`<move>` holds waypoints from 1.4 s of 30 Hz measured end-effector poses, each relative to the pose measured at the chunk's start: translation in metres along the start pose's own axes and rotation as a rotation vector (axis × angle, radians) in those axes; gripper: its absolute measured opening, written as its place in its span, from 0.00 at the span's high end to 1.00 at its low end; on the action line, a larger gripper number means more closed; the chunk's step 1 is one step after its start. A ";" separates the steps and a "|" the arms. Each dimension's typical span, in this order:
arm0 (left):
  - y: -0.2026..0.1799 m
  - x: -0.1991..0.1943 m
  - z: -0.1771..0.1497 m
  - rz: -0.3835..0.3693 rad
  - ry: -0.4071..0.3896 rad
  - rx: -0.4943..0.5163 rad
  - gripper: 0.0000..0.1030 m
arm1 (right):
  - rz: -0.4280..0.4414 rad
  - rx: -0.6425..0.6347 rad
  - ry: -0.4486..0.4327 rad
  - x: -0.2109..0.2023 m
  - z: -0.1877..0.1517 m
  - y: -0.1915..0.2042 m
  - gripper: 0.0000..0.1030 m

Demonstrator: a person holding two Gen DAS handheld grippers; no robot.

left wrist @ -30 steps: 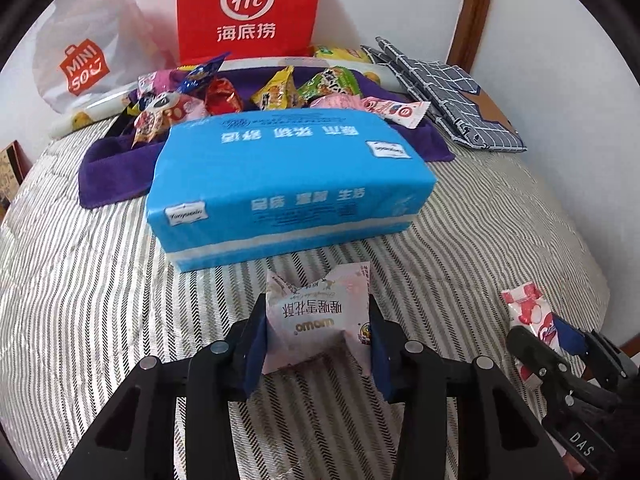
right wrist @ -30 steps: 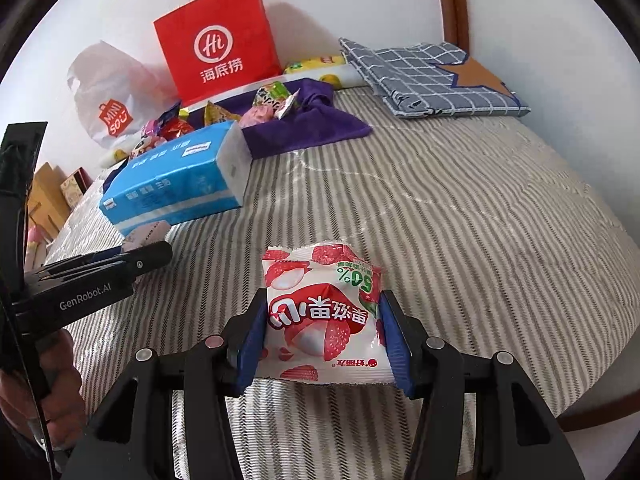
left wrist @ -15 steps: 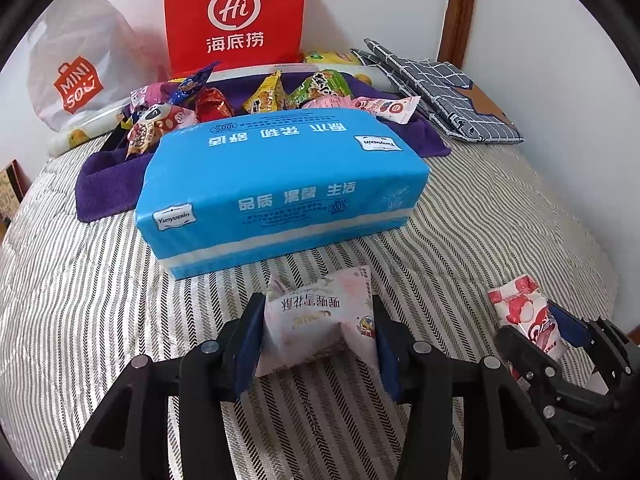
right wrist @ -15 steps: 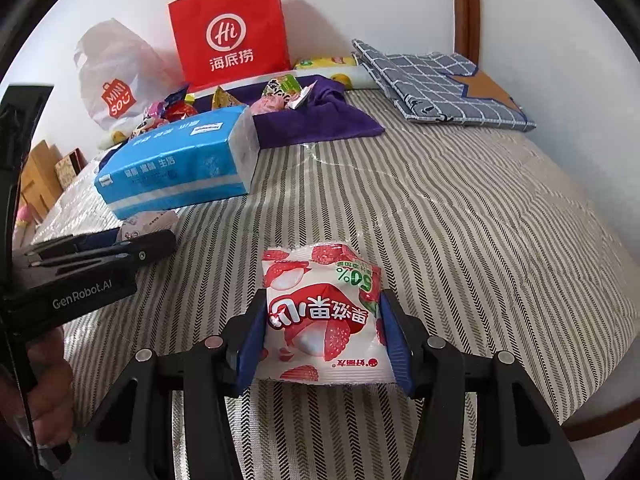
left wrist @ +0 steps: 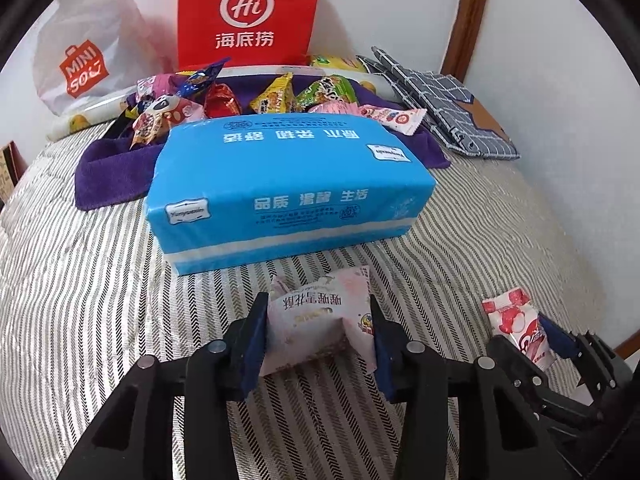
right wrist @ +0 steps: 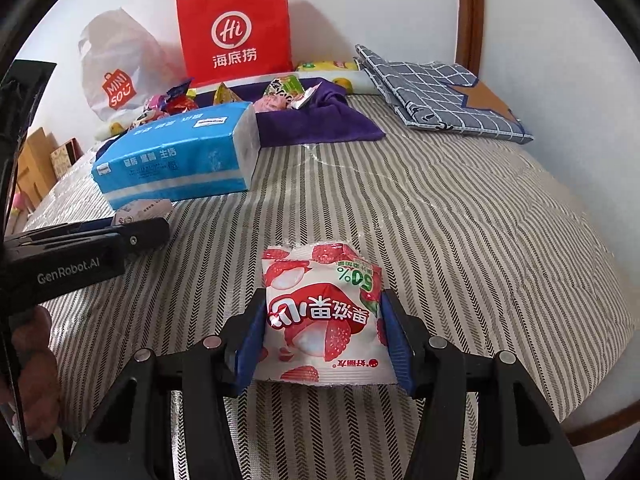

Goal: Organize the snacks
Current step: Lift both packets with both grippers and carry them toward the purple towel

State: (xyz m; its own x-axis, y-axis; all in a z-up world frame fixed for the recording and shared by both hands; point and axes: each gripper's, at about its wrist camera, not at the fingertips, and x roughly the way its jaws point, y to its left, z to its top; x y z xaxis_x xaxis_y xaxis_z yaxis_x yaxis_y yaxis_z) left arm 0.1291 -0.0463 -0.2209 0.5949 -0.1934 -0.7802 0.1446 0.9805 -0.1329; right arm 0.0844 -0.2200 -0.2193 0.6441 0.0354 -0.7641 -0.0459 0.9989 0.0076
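Since a second ago we bring both tongs a little nearer the blue tissue pack (left wrist: pixel 288 184), each keeping its packet. Our left tongs (left wrist: pixel 318 334) pinch the pale pink snack packet (left wrist: pixel 320 320) between their blue pads, just in front of the tissue pack above the striped bed (left wrist: pixel 80 280). Our right tongs (right wrist: pixel 322 340) pinch the red lychee snack packet (right wrist: pixel 322 316), to the right of the tissue pack. Behind the tissue pack, more snacks (left wrist: pixel 276 96) lie on the purple cloth (left wrist: pixel 108 176).
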 end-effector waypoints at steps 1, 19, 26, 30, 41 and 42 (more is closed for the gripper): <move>0.001 0.000 0.000 -0.005 -0.001 -0.010 0.61 | -0.005 -0.004 -0.002 0.000 0.000 0.001 0.47; 0.063 -0.029 -0.005 0.107 0.012 -0.077 0.61 | -0.026 -0.101 -0.034 0.010 0.048 0.016 0.48; 0.100 -0.025 0.000 0.175 0.024 -0.104 0.61 | 0.027 -0.037 0.049 0.046 0.064 0.010 0.48; 0.099 -0.021 0.001 0.196 0.018 -0.082 0.60 | 0.034 -0.039 0.063 0.052 0.064 0.011 0.47; 0.098 -0.018 0.004 0.206 0.016 -0.054 0.54 | 0.008 -0.055 0.099 0.051 0.062 0.008 0.22; 0.099 -0.018 0.004 0.203 0.016 -0.054 0.54 | 0.014 -0.047 0.101 0.050 0.060 0.006 0.22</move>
State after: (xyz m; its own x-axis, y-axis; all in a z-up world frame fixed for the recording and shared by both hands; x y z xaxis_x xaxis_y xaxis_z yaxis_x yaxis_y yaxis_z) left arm 0.1364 0.0544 -0.2178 0.5944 0.0088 -0.8041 -0.0201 0.9998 -0.0039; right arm 0.1626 -0.2105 -0.2187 0.5633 0.0441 -0.8251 -0.0916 0.9958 -0.0093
